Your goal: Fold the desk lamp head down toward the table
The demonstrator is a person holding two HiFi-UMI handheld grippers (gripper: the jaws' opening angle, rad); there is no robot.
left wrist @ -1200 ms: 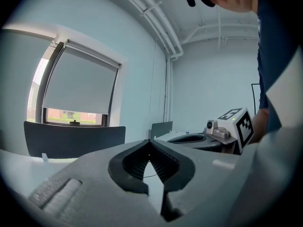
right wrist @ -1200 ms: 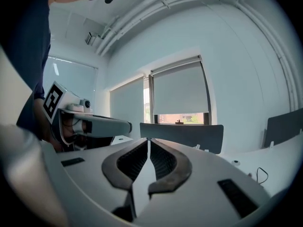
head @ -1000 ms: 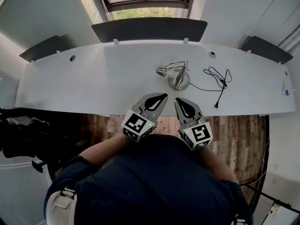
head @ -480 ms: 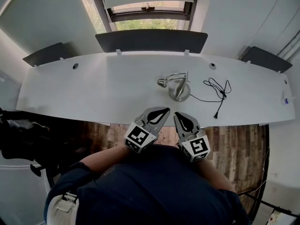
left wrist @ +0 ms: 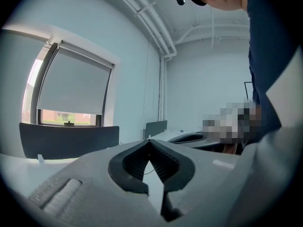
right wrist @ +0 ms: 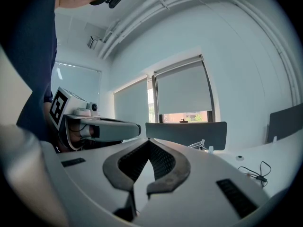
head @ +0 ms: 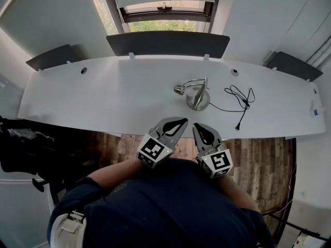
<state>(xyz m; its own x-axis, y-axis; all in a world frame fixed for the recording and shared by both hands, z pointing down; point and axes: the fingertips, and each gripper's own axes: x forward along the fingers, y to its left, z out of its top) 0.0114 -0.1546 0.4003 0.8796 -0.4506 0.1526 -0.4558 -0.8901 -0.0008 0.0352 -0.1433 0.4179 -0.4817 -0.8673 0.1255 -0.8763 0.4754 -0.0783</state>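
A small chrome desk lamp [head: 196, 93] stands on the white table [head: 103, 97], right of the middle. Its round base [head: 198, 102] is on the tabletop, and its arm arches left to a small head [head: 178, 90] that hangs low. The lamp [right wrist: 202, 145] also peeks over the jaws in the right gripper view. My left gripper [head: 182, 120] and right gripper [head: 197, 124] hover side by side at the table's front edge, short of the lamp. Both are shut with nothing between their jaws. In their own views the left gripper [left wrist: 149, 141] and the right gripper [right wrist: 148, 140] have their tips meeting.
The lamp's black cable [head: 241, 96] lies coiled to its right, the plug end trailing toward the front edge. Dark divider panels [head: 168, 43] line the table's far edge below a window [head: 165, 26]. Wooden floor [head: 258, 138] shows beneath the grippers.
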